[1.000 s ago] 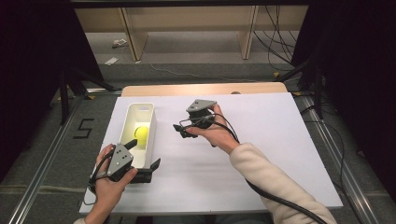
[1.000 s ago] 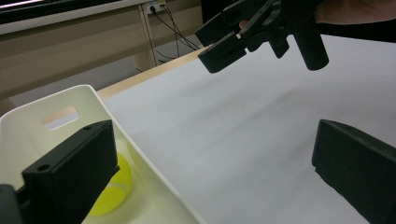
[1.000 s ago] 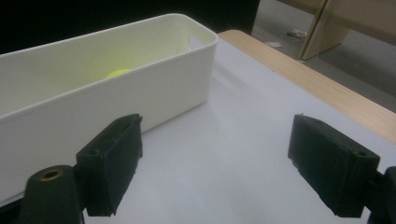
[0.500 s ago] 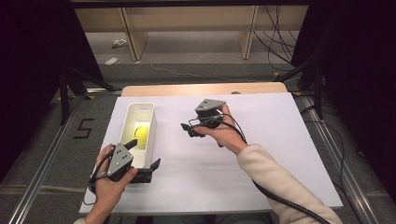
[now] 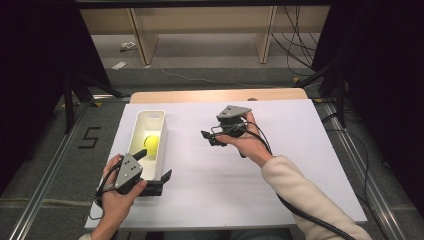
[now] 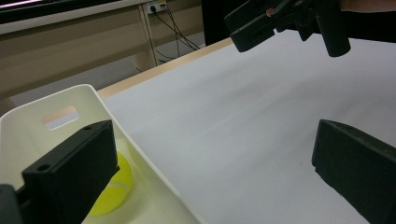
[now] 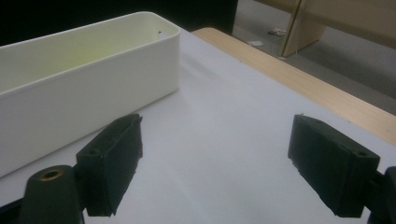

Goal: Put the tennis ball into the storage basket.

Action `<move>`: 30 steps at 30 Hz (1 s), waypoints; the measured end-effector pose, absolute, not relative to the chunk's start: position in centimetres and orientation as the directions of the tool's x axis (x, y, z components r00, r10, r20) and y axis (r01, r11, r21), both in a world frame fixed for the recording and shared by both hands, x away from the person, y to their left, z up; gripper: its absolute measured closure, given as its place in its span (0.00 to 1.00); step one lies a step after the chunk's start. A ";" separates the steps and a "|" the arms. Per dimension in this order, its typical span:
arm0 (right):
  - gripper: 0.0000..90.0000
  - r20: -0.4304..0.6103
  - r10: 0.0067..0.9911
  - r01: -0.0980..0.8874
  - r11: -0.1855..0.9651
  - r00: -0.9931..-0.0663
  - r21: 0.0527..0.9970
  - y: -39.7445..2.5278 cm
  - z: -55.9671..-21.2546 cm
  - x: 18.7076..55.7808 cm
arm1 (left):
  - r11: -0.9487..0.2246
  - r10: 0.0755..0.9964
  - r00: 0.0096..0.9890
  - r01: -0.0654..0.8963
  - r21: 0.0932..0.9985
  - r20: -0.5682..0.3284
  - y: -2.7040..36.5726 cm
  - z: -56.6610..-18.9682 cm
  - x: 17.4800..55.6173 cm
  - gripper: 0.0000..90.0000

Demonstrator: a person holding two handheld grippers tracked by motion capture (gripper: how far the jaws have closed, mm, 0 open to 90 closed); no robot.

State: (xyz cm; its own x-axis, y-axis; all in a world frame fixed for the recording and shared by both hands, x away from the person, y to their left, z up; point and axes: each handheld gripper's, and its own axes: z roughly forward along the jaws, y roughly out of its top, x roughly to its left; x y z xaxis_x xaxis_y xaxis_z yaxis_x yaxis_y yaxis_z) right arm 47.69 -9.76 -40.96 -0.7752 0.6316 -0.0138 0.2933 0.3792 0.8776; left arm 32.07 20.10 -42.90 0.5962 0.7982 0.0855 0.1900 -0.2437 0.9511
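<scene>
— Where's the tennis ball (image 5: 151,144)?
— Inside the white bin (image 5: 149,116); left claw (image 5: 155,173) straddles its near wall, jaws apart. Right claw (image 5: 209,138) beside the bin, gaping, empty.
— Handling?
— Light, springy, fuzzy; squeeze across its middle.

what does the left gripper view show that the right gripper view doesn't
Left gripper view alone: the yellow-green tennis ball lying inside the white bin, a handle slot in the bin's end wall, and the right gripper held above the table. Right gripper view alone: the bin's plain outer side wall, with its inside hidden, and the floor beyond the table's wooden edge. Both: the bin, the white table surface, and each view's own jaws standing wide apart with nothing between them.
</scene>
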 end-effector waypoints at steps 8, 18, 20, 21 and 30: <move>0.20 -0.016 0.651 0.301 0.372 -0.759 0.878 -11.3 -41.1 47.5 | -0.245 0.798 0.596 0.190 0.951 0.086 20.1 -42.9 32.1 0.00; 0.20 -0.010 0.668 0.313 0.362 -0.744 0.878 -12.9 -41.2 47.2 | -0.244 0.799 0.596 0.191 0.951 0.086 20.1 -42.9 32.1 0.00; 0.20 -0.010 0.671 0.316 0.361 -0.742 0.877 -13.3 -41.2 47.2 | -0.244 0.799 0.595 0.191 0.951 0.086 20.1 -42.9 32.1 0.00; 0.20 -0.009 0.674 0.318 0.361 -0.739 0.877 -13.4 -41.3 47.1 | -0.244 0.799 0.596 0.191 0.951 0.086 20.1 -42.9 32.1 0.00; 0.20 -0.006 0.692 0.327 0.349 -0.722 0.878 -15.0 -41.4 46.8 | -0.247 0.798 0.596 0.192 0.950 0.087 20.1 -42.9 32.1 0.00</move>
State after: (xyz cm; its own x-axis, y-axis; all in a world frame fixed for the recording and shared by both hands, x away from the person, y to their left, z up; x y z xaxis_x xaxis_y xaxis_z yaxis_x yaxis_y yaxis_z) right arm 46.79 -15.03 -41.44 -0.7220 0.6919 -0.0059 0.3274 0.3492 0.8780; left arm 32.14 20.08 -42.95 0.5959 0.7983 0.0871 0.1915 -0.2466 0.9500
